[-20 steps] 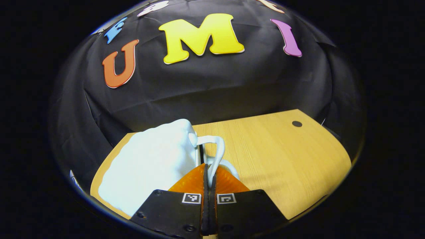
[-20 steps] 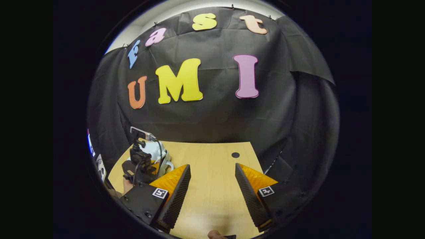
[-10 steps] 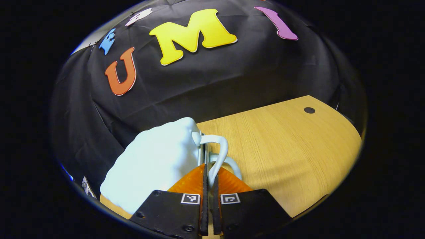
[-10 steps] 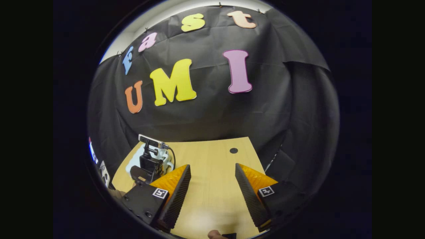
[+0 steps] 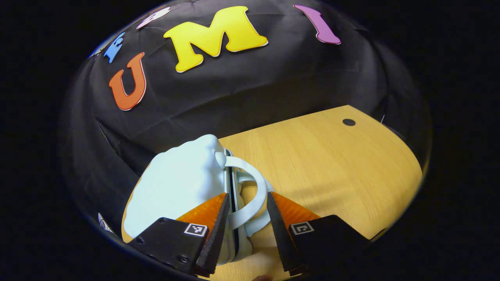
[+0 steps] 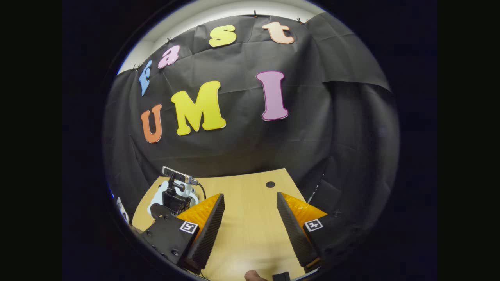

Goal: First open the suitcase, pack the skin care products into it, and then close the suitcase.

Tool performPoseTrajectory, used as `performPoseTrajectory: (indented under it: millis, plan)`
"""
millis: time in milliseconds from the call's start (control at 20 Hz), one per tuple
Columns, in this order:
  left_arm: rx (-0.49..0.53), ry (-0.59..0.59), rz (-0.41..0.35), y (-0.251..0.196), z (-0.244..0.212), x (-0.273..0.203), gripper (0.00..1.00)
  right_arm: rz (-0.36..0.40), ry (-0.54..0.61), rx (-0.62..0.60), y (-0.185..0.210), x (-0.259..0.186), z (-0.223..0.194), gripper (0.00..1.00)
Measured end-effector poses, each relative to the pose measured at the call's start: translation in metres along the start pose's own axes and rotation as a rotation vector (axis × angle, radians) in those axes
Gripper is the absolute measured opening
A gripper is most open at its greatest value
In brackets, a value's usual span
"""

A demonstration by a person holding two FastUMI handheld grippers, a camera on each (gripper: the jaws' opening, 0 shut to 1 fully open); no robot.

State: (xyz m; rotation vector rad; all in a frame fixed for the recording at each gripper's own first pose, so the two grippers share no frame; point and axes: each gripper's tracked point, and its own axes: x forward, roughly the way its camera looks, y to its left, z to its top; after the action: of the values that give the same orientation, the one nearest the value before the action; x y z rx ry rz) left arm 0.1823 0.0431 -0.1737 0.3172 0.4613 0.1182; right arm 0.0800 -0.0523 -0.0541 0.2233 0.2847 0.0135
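Note:
A pale blue suitcase [image 5: 175,187] lies closed on the wooden table [image 5: 332,164], its two looped handles [image 5: 258,191] pointing toward me. In the left gripper view, my left gripper [image 5: 247,197] is open, one finger on each side of the handles and neither pressing them. In the right gripper view, my right gripper [image 6: 250,196] hangs open above the bare table [image 6: 250,234], holding nothing. At the left of that view, the left gripper's body with its camera mount [image 6: 174,199] covers part of the suitcase [image 6: 156,200]. I see no skin care products.
The table has a small dark round hole [image 5: 348,122] near its far right corner, seen also as the hole [image 6: 270,184] in the right gripper view. The black cloth wall stands close behind the table. A fingertip [image 6: 253,276] shows at the bottom edge.
My left gripper was shut on the suitcase handles and has now opened, letting them go. The right gripper stays open and has barely shifted.

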Motion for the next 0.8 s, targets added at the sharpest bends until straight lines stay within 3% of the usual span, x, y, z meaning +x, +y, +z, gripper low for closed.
performPoseTrajectory:
  millis: [250, 450, 600, 800]
  plan:
    - [-0.054, -0.172, -0.089, 0.033, 0.058, -0.062, 0.89, -0.041, -0.059, -0.057, 0.047, -0.018, 0.002, 0.8]
    - [-0.058, -0.306, -0.075, 0.096, 0.083, -0.132, 0.94, -0.044, -0.115, -0.12, 0.09, -0.03, 0.007, 0.8]
    - [-0.157, -0.347, -0.095, 0.13, 0.079, -0.176, 0.94, -0.034, -0.149, -0.16, 0.119, -0.037, 0.011, 0.8]
    - [-0.247, -0.392, -0.059, 0.174, 0.08, -0.218, 0.95, -0.001, -0.17, -0.151, 0.157, -0.04, 0.016, 0.8]
